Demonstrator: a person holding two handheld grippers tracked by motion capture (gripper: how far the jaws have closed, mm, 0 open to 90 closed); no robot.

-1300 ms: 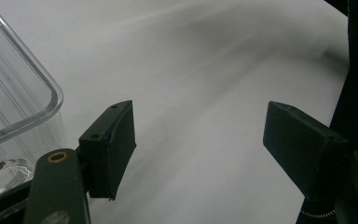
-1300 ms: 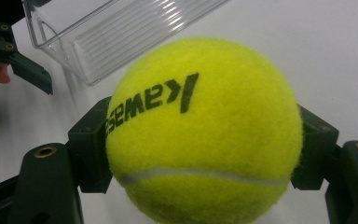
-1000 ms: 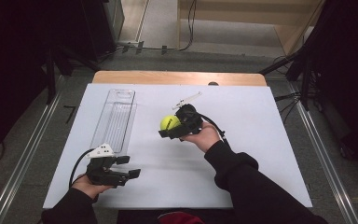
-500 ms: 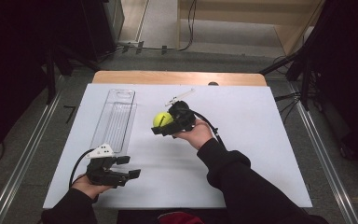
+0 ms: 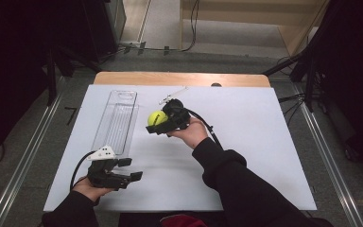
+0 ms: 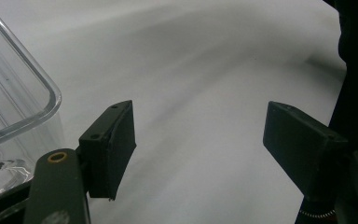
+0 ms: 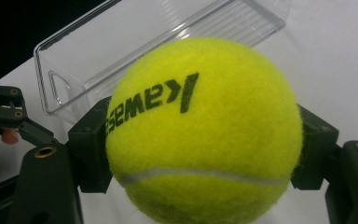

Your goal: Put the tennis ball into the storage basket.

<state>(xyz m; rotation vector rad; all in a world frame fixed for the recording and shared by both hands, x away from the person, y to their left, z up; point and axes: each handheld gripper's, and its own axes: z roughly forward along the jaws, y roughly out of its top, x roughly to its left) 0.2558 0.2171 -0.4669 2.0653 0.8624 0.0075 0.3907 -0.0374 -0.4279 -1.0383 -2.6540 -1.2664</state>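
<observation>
A fuzzy yellow-green tennis ball point(image 7: 200, 135) with black lettering is sitting clamped between the right tongs point(image 5: 157, 124); the left tongs point(image 6: 200, 149) are gaping wide, holding nothing above the tabletop point(image 5: 264, 142).

Black long sleeves point(image 5: 227, 172); black hand-held gripper point(image 5: 157, 126), brass screws, trailing cable.

- One piece of lettering can be read: black print on the yellow tennis ball point(image 7: 204, 133), seen in the right gripper view.
- It sits upside down and slanted across the upper felt; the visible letters read "kawas", and the word runs on out of sight around the curve.
- Nothing else carries readable text.
</observation>
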